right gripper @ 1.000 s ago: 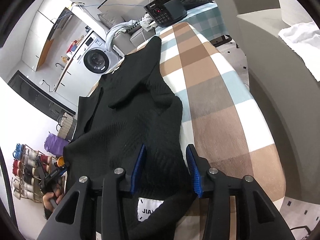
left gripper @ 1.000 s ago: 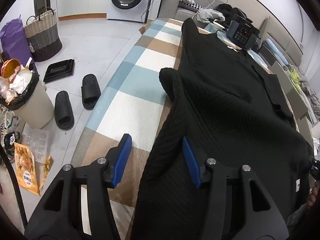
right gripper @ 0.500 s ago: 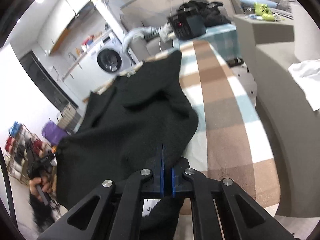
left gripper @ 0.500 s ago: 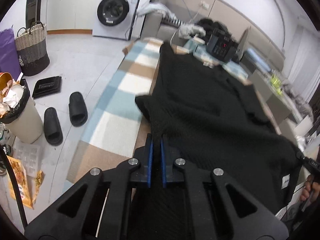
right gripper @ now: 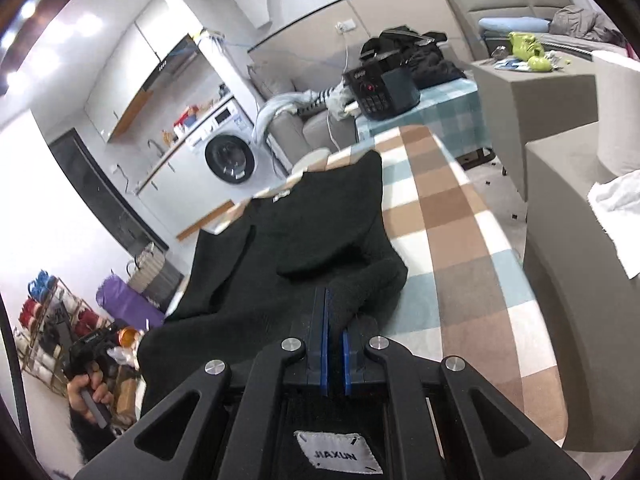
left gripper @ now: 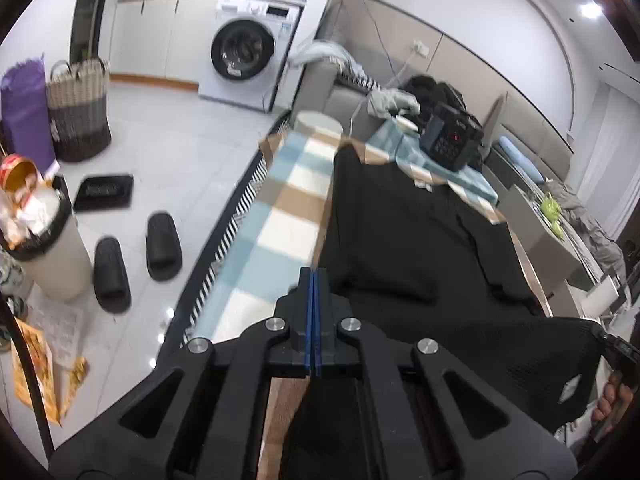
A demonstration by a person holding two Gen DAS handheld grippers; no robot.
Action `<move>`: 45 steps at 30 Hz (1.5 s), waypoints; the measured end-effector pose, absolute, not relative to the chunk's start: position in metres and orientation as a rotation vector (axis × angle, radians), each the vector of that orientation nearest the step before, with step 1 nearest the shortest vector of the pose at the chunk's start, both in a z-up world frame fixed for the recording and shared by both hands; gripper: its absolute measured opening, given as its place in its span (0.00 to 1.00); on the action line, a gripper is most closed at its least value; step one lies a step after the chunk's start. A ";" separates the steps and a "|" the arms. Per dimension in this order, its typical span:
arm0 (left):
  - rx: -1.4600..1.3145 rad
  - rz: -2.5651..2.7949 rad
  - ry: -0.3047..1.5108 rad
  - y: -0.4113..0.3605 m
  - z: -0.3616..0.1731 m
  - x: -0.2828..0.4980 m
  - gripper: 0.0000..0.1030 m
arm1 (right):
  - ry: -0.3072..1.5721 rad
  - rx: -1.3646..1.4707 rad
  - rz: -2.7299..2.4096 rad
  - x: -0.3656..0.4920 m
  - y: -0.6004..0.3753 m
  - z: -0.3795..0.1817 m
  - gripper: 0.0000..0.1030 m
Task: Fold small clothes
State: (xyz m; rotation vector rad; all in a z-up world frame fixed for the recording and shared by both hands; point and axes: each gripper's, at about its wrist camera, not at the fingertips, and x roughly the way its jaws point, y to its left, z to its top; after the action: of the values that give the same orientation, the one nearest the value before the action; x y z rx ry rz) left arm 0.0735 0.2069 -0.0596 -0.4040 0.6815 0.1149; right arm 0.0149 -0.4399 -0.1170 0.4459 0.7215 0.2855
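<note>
Item 1. Checked table cover (left gripper: 280, 220), brown, blue and white squares; the landmark for all entries below. Long, runs away from both cameras.

Item 2. Black knit garment (left gripper: 400, 240), ribbed, large for its class. Far end lies flat along the middle of the cover; near edge is raised off the cover and hangs between the two grippers, sagging in the span. A white woven label (right gripper: 340, 454) shows at the near edge, under the right gripper. Handling, as judged: soft, limp, of moderate weight for a knit; it drapes and stretches, does not slip much, nothing breakable. Best held at the two near corners or along the hem, with both holds kept level so that the fold line falls straight.

Item 3. Black box with keypad (left gripper: 452, 140), on a second blue-checked surface beyond the far end of the cover.

Item 4. Left gripper (left gripper: 314, 312), at the near left corner of the cover. Blue pads pressed together, pinching the garment's left near edge.

Item 5. Right gripper (right gripper: 335, 344), at the near end of the cover, right side. Pads nearly together with a bunch of knit clamped between them.

Item 6. Pair of black slippers (left gripper: 136, 256), on the floor to the left of the cover.
</note>
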 end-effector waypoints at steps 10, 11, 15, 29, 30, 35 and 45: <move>-0.456 0.061 0.802 0.192 -0.115 0.046 0.56 | 0.779 0.467 0.273 0.012 -0.447 -0.132 0.05; -0.467 0.048 0.797 0.191 -0.117 0.043 0.58 | 0.781 0.468 0.274 0.012 -0.447 -0.133 0.05; -0.453 0.011 0.820 0.180 -0.124 0.039 0.58 | 0.791 0.468 0.275 0.013 -0.445 -0.136 0.05; -0.316 -0.012 0.777 0.153 -0.118 0.050 0.03 | 0.745 0.451 0.291 0.008 -0.443 -0.133 0.05; -0.336 -0.013 0.754 0.158 -0.111 0.049 0.03 | 0.748 0.449 0.287 0.009 -0.444 -0.133 0.05; -0.384 0.018 0.667 0.175 -0.087 0.057 0.03 | 0.755 0.438 0.271 0.018 -0.440 -0.132 0.05; -0.407 0.096 0.714 0.186 -0.092 0.140 0.03 | 0.830 0.396 0.168 0.078 -0.426 -0.138 0.06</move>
State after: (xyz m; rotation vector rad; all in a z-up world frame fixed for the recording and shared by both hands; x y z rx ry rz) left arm 0.1404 0.1861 -0.0921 -0.4072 0.7140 0.0964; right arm 0.0783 -0.4255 -0.1379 0.3964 0.8302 0.1683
